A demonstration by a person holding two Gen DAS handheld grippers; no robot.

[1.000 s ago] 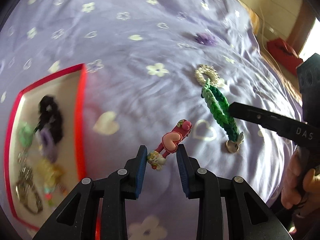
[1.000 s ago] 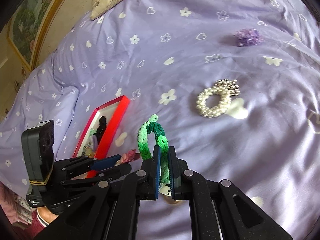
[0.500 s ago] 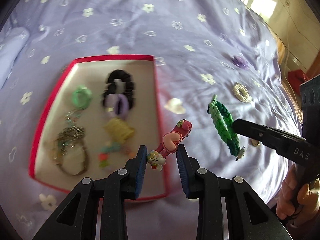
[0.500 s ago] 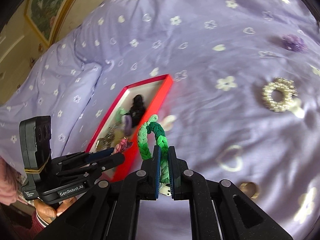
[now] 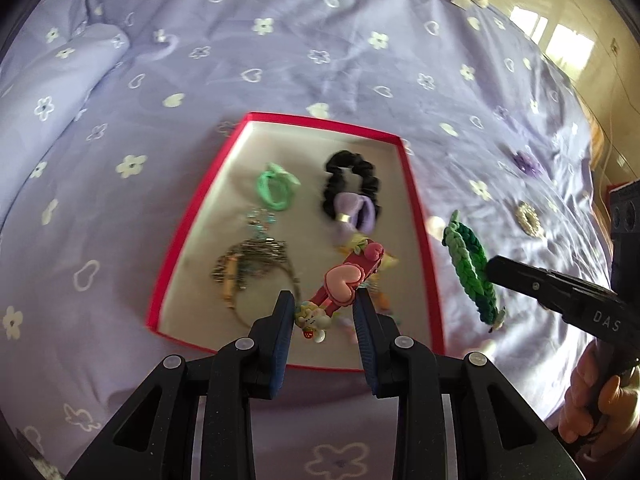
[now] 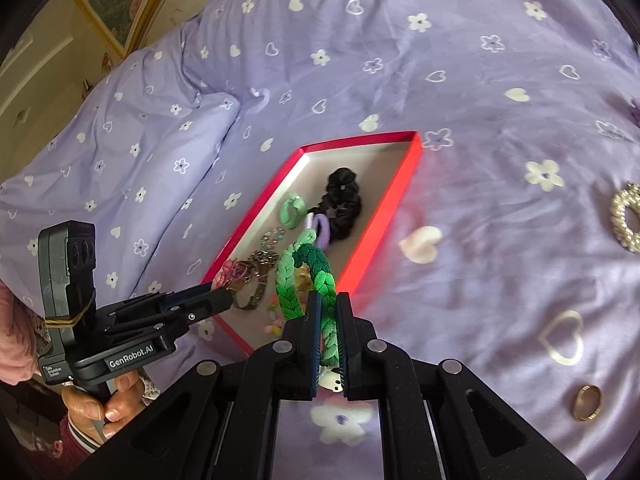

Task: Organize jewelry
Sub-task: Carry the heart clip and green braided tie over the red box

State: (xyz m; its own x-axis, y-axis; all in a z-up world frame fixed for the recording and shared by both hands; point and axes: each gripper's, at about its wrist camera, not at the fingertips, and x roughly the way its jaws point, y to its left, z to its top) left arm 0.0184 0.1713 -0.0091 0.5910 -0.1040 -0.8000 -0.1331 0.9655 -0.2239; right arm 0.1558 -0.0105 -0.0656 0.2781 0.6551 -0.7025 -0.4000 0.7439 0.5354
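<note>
My left gripper (image 5: 324, 304) is shut on a pink heart hair clip (image 5: 345, 280) and holds it above the near right part of the red-rimmed tray (image 5: 416, 208). To its right, my right gripper (image 5: 496, 274) carries a green braided bracelet (image 5: 472, 264) just outside the tray's right rim. In the right wrist view the right gripper (image 6: 329, 300) is shut on that green bracelet (image 6: 289, 280), which stands up over the tray's (image 6: 384, 232) near end. The left gripper (image 6: 218, 300) reaches in from the left with the pink clip (image 6: 225, 276).
The tray holds a black scrunchie (image 5: 352, 184), a mint hair tie (image 5: 276, 190), a purple bow (image 5: 354, 214) and a metal chain (image 5: 252, 260). On the purple bedspread lie a pearl ring (image 6: 626, 216), a gold ring (image 6: 587, 402) and a purple flower piece (image 5: 526, 162).
Both grippers have carried their pieces leftward across the bed to the red tray. The tray has come from the left edge to the middle of both views. Neither grip has changed.
</note>
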